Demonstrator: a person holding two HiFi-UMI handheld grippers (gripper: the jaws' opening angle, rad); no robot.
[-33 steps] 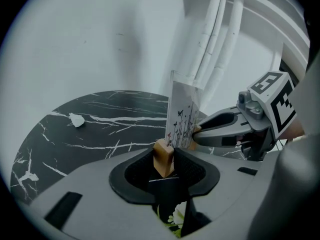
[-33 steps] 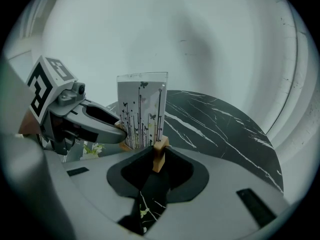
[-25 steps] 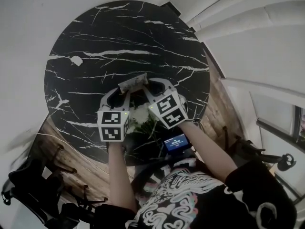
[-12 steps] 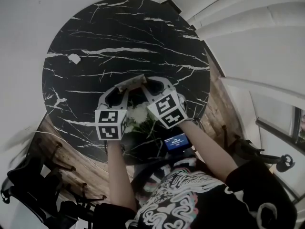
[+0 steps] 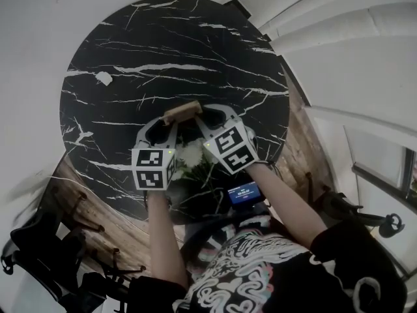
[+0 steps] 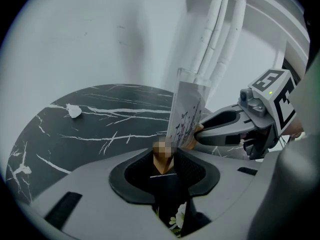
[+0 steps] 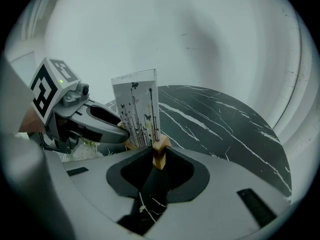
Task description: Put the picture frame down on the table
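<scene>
The picture frame (image 5: 182, 111) is a clear upright panel with a print of thin black stems, set in a pale wooden base. It stands upright between both grippers over the black marble table (image 5: 163, 51); whether its base touches the top I cannot tell. My left gripper (image 5: 171, 119) is shut on the base's left end, whose wooden corner (image 6: 163, 160) sits pinched between its pads. Shut on the opposite end (image 7: 159, 153) is my right gripper (image 5: 203, 115). The panel (image 6: 186, 113) (image 7: 136, 109) rises just beyond each pair of jaws.
A small white scrap (image 5: 104, 79) (image 6: 74, 111) lies on the table's left part. White flowers (image 5: 191, 155) sit under the grippers near the front edge. A small device with a blue screen (image 5: 242, 192) is at the person's lap. Chairs and wooden floor surround the table.
The frame has tipped slightly: its pale panel face showed from above before, now mostly the brown wooden edge does. Both grippers stay where they were, still closed on it.
</scene>
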